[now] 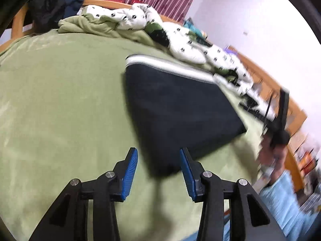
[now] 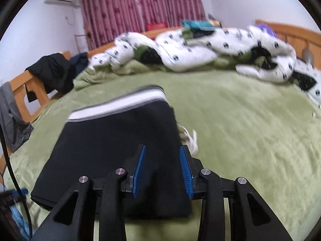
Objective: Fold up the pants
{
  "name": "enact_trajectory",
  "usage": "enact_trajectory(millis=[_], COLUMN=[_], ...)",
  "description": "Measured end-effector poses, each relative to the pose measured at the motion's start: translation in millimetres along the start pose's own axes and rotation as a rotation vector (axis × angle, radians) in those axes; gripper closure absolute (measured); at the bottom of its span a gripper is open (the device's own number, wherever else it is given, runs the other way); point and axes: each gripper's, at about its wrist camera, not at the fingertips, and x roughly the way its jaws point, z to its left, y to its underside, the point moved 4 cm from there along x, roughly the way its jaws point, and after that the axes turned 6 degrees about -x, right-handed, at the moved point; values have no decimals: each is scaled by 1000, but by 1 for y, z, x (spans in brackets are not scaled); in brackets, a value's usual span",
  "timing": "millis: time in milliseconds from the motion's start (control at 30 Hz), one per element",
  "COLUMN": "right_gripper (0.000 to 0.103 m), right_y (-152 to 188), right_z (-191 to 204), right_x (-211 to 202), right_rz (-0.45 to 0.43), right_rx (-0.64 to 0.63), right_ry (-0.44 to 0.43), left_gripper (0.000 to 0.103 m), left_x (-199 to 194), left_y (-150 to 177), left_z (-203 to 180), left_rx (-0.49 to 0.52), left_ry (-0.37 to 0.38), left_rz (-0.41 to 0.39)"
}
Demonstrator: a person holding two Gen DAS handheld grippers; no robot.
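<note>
Dark pants (image 1: 176, 112) with a white waistband lie folded in a flat rectangle on the green blanket (image 1: 60, 100). In the left wrist view my left gripper (image 1: 158, 156) hovers open just above the near corner of the pants, with nothing pinched between its blue pads (image 1: 130, 166). The right wrist view shows the same pants (image 2: 120, 140) from the other side, with the waistband (image 2: 120, 104) at the far end. My right gripper (image 2: 162, 156) stands open over the near edge of the pants, and its pads (image 2: 140, 168) are clear of the cloth. A white drawstring (image 2: 190, 138) pokes out at the pants' right side.
A crumpled white quilt with dark print (image 2: 200, 48) is heaped along the far side of the bed. Dark clothes (image 2: 54, 70) hang over the wooden bed frame (image 2: 20, 88). Grey cloth (image 2: 12, 118) droops at the left. A person's hand in a light blue sleeve (image 1: 284, 196) holds the other gripper's handle (image 1: 280, 120).
</note>
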Motion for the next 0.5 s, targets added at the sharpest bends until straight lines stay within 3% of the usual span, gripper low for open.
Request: enact_trajectory(millis=[67, 133, 200, 367, 433, 467, 500], right_gripper=[68, 68, 69, 67, 55, 42, 38], right_y=[9, 31, 36, 26, 15, 9, 0], right_z=[5, 3, 3, -7, -10, -10, -10], right_x=[13, 36, 34, 27, 27, 29, 34], right_rz=[50, 139, 126, 149, 126, 116, 108], right_rx=[-46, -88, -108, -32, 5, 14, 24], right_ry=[16, 57, 68, 32, 3, 1, 7], left_gripper=[62, 62, 61, 57, 53, 49, 48], left_x=[18, 48, 69, 59, 56, 58, 62], left_y=[-10, -5, 11, 6, -9, -21, -33], left_z=[-9, -11, -4, 14, 21, 23, 25], left_rx=[11, 40, 45, -59, -63, -46, -36], left_ry=[-23, -88, -125, 3, 3, 1, -10], left_rz=[9, 76, 137, 144, 115, 95, 81])
